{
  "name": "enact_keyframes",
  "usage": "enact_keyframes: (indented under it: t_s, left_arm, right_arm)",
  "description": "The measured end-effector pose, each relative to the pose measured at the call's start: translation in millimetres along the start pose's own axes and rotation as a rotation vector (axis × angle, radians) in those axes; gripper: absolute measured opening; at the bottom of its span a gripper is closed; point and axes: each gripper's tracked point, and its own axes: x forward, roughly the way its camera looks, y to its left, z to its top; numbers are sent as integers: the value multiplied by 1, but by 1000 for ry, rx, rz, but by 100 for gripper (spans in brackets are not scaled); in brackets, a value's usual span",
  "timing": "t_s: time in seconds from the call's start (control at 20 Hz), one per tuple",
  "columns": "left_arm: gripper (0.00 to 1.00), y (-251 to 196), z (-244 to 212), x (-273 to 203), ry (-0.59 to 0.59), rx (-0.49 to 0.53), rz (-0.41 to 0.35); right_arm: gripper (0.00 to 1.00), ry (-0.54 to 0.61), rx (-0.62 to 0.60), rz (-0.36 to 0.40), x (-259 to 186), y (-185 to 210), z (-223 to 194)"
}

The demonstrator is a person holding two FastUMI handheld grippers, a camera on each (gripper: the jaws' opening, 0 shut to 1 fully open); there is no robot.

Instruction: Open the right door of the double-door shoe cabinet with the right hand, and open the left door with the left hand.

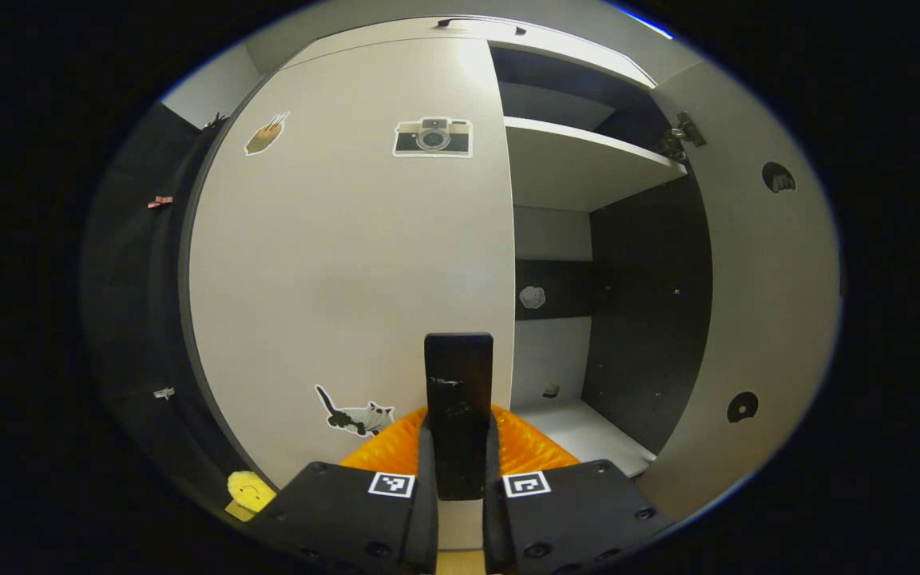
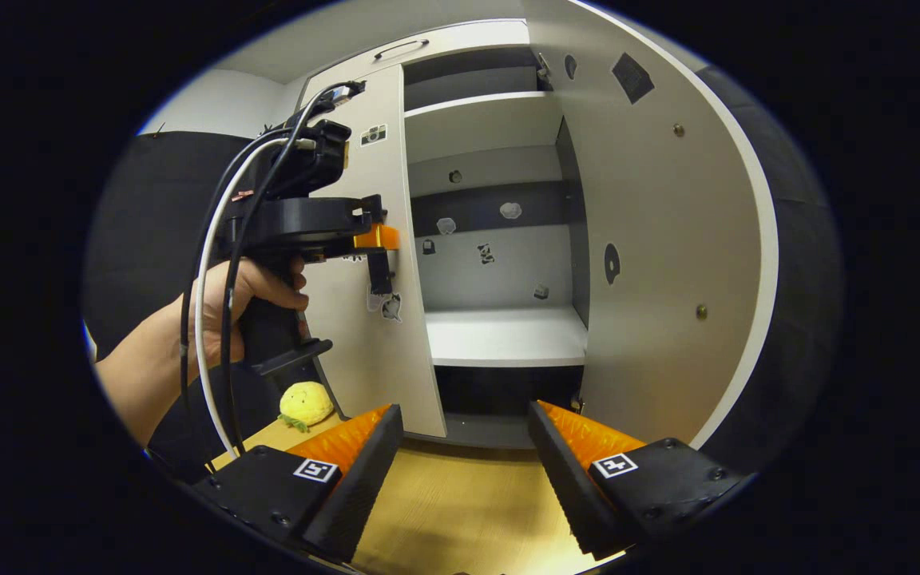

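In the left gripper view, a black cloth wall runs down the left edge. Next to it the pale, flat left door of the white double-door shoe cabinet spans the centre-left, flush with the cabinet front, so it is closed. It carries stickers: a small brown one at upper left, a camera sticker near the top and a cat sticker low down. A yellow round sticker sits at the lower left. At bottom centre the left gripper has its fingers drawn together on the upright black bar handle at the door's right edge, one finger pressing each side. To the right the cabinet's open half shows a white shelf in the upper right and dark inner walls below. The right door stands swung wide along the right edge.

In the right gripper view, a person's hand at centre left holds the left gripper by its black grip, cables looping over it; its tips meet the handle on the left door. A yellow plush toy lies below it on the light wooden floor. At the bottom the right gripper has its fingers spread well apart, holding nothing. The open compartment fills the middle and the right door the right side.
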Motion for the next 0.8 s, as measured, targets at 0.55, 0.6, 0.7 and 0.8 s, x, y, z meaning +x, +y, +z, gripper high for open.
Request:
enact_keyframes:
  t_s: [0.55, 0.6, 0.7, 0.8]
  left_arm:
    - [17, 6, -2, -16, -35, -61, -77]
    - [17, 6, -3, -17, -35, -77, -88]
    - [17, 9, -2, -19, -46, -85, -101]
    - [17, 11, -2, -20, -58, -82, -104]
  right_arm:
    - [100, 14, -24, -59, -10, -4, -2]
    - [100, 16, -28, -59, -13, 2, -4]
    - [100, 12, -45, -69, -24, 13, -6]
    - [100, 10, -56, -81, -29, 20, -9]
